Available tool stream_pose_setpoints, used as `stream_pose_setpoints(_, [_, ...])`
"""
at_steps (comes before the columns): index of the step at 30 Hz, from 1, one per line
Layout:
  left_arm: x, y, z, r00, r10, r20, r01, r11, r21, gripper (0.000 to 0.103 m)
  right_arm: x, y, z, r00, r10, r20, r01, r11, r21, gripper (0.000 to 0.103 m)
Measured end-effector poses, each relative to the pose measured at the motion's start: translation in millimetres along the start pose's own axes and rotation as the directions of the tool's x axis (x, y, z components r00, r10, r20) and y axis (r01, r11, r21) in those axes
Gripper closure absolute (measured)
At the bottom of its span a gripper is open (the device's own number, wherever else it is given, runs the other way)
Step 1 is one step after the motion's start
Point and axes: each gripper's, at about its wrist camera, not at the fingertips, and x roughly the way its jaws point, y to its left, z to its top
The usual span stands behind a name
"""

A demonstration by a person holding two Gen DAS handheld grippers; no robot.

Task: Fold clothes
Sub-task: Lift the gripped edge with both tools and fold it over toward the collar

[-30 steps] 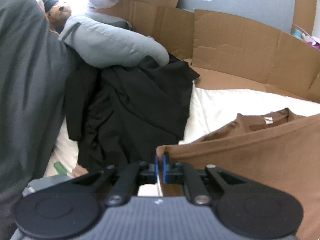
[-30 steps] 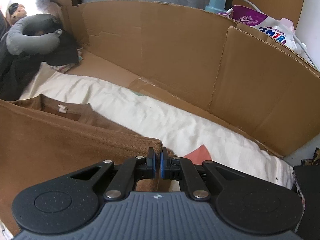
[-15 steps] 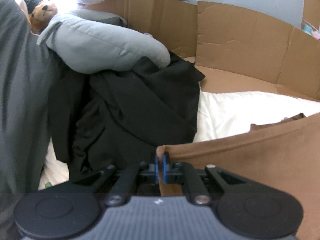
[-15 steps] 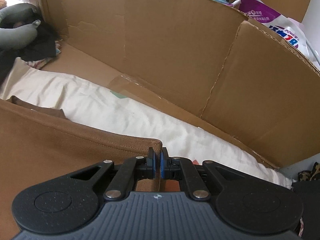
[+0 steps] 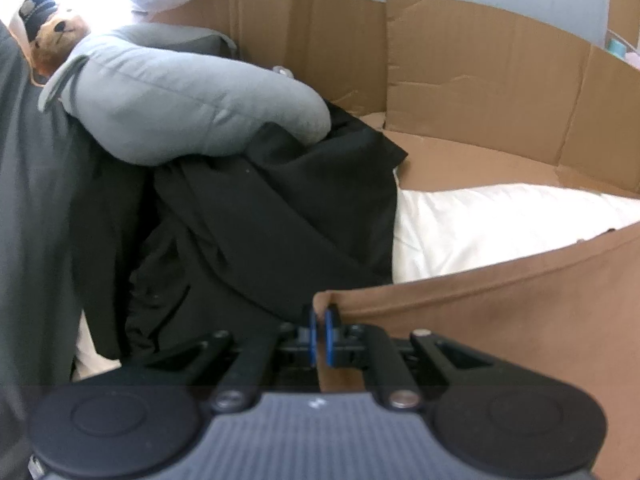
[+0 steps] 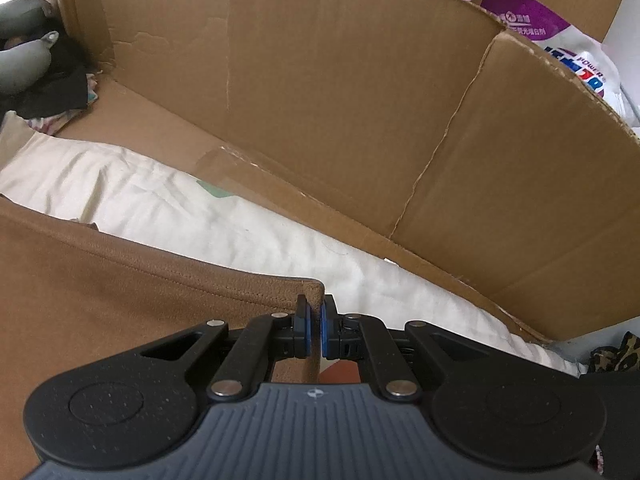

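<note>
The hem has come up and forward over the last second, and the collar and label are now hidden behind it. The left gripper (image 5: 319, 330) and right gripper (image 6: 314, 330) each pinch a corner of the brown shirt (image 5: 500, 320), stretched taut above the white sheet (image 6: 168, 204). Both bites look shallow, so I'd worry that a tug could slip a corner free, or the left edge could snag the black clothes (image 5: 260, 232).

Each wrist camera looks close along its tool, sharing the brown garment (image 5: 500, 320) and cardboard wall (image 6: 320, 80).
</note>
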Motion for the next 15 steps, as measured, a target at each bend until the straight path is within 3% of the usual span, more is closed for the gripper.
stream_pose_setpoints(15, [28, -6, -6, 0.996, 0.042, -0.076, -0.041, 0.999, 0.01, 0.096, 21, 8, 5, 0.999, -0.006, -0.033, 0.005, 1.0, -0.031, 0.1])
